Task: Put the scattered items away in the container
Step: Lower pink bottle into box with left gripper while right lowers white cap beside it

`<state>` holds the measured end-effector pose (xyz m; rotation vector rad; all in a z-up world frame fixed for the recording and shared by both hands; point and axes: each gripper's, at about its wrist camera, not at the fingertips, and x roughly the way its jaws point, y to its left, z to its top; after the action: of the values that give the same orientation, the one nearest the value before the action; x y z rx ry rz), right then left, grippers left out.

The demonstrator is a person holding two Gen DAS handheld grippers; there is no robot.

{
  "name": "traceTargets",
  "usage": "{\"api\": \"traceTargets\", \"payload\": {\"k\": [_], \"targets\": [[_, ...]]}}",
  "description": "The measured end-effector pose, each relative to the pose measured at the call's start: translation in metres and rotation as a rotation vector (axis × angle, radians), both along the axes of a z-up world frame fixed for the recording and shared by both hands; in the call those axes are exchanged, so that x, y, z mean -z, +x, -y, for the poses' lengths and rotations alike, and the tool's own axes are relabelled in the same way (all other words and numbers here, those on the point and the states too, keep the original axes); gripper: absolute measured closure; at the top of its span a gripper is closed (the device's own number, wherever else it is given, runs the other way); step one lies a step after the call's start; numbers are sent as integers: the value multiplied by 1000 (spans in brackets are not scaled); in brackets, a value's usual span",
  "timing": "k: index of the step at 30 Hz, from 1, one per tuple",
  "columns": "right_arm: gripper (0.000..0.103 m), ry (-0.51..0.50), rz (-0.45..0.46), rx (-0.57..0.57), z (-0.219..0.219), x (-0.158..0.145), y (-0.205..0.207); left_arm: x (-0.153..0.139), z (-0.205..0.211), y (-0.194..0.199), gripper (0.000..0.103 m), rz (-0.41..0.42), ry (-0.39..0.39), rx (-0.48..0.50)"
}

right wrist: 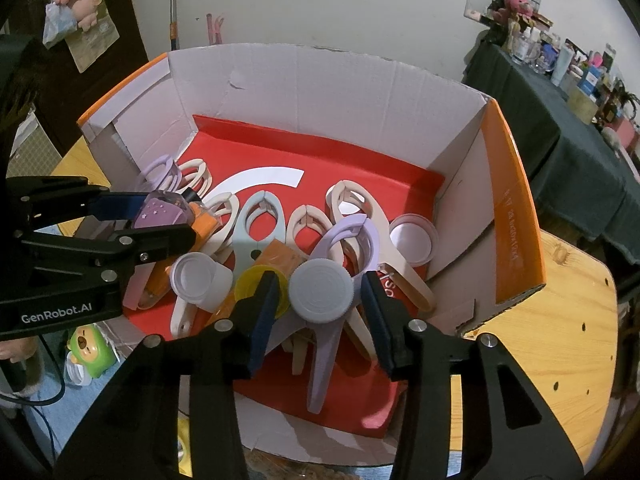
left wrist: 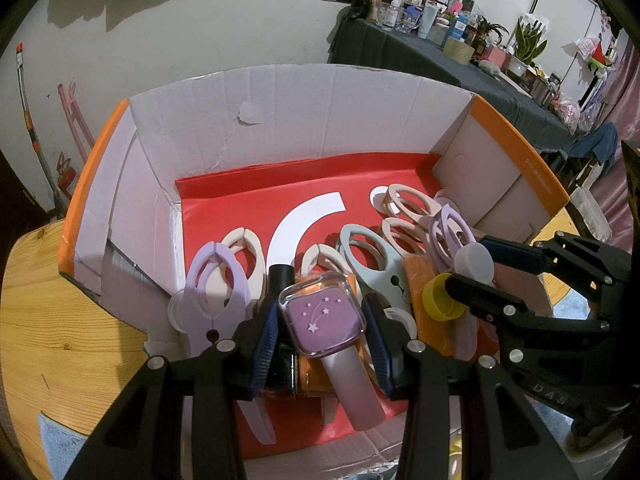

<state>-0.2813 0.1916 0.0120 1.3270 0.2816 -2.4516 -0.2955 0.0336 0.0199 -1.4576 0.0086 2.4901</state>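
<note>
The purple star-printed bottle [left wrist: 323, 316] sits pinched between the left gripper [left wrist: 322, 330] pads, held over the near end of the cardboard box [left wrist: 288, 112], above the clips [left wrist: 370, 258] and an orange block [left wrist: 430, 308]. The white ridged cap [right wrist: 322, 290] is likewise clamped in the right gripper [right wrist: 320, 304], over a lilac clip [right wrist: 332, 320] and beside the yellow cap [right wrist: 256, 284]. Both items seem ready for release; lowering each close to the heap before spreading the jaws should keep them from bouncing out, and letting go one after the other would avoid the grippers colliding.
</note>
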Motion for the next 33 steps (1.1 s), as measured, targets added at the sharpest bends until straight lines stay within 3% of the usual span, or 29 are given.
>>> {"api": "traceTargets", "payload": {"k": [10,13,25,33], "targets": [[61,-1,5,2,0,-1,-1,-3,-1,0,56,-14,-1,4],[54,0,5,4,0,0,-1,-6,-1,2,52,-34,-12,4],[53,9,5,9,1,0,-2,-8,1,3,51,-28,-17,1],[46,11,-4,18,0,0,-2,-7,0,3,47,-27,-20,-1]]}}
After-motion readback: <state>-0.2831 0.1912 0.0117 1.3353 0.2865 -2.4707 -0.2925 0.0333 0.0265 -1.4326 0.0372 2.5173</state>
